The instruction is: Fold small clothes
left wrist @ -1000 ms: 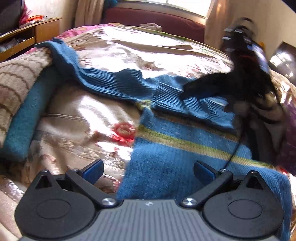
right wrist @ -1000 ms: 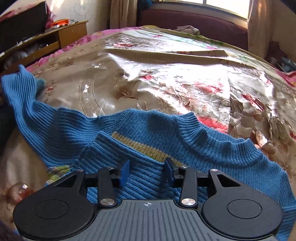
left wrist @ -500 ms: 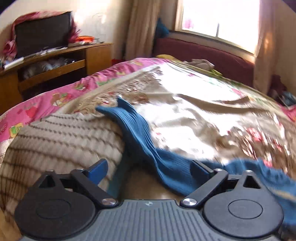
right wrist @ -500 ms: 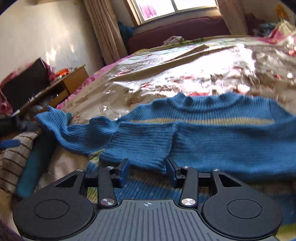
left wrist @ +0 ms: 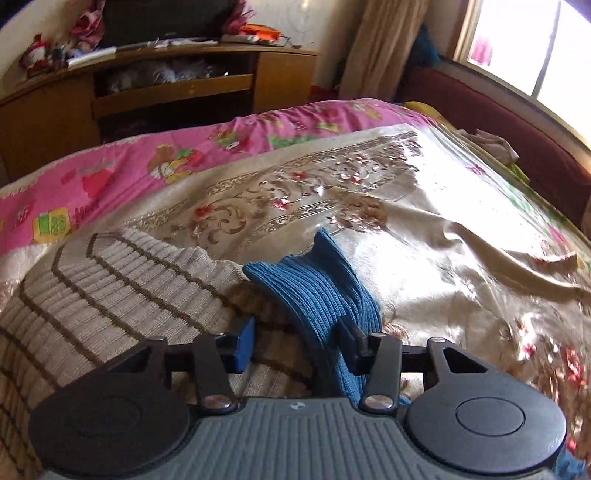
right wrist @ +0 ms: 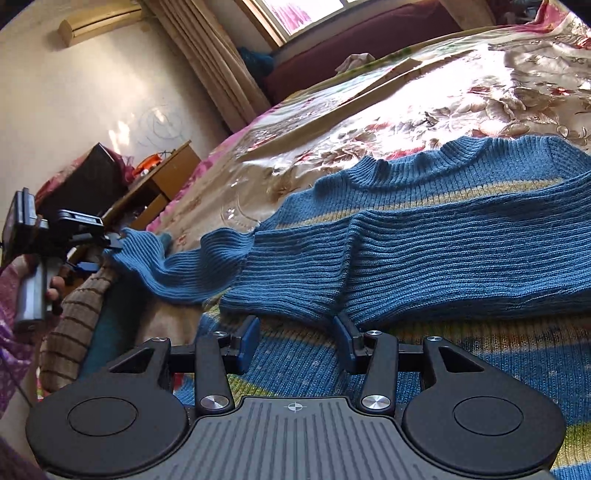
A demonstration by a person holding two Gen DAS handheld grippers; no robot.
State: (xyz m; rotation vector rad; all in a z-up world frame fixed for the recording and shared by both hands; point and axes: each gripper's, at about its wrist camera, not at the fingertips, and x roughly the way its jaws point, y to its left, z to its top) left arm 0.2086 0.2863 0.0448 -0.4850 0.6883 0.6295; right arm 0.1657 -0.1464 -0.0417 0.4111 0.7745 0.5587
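On the bedspread (left wrist: 461, 236), left tongs (left wrist: 295, 347) straddle the blue sleeve (left wrist: 317, 291), unclamped.

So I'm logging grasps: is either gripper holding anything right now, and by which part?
Nothing is clamped. The left gripper is open around the blue sweater's outstretched sleeve near its cuff; the right gripper is open at the folded sleeve's edge.

1. This is a bedroom in a lived-in home: a wide bed (left wrist: 424, 229) fills both views, spread with a shiny floral coverlet over a pink cartoon-print quilt (left wrist: 110, 181).
2. A wooden cabinet (left wrist: 155, 96) against the wall carries clutter on its top and open shelves.
3. Beige curtains (right wrist: 207, 62) hang beside a sunlit window (left wrist: 535, 48).
4. A wall-mounted air conditioner (right wrist: 99, 22) sits near the ceiling.
5. Knitted clothes lie on the bed, among them a striped beige sweater (left wrist: 110, 288).
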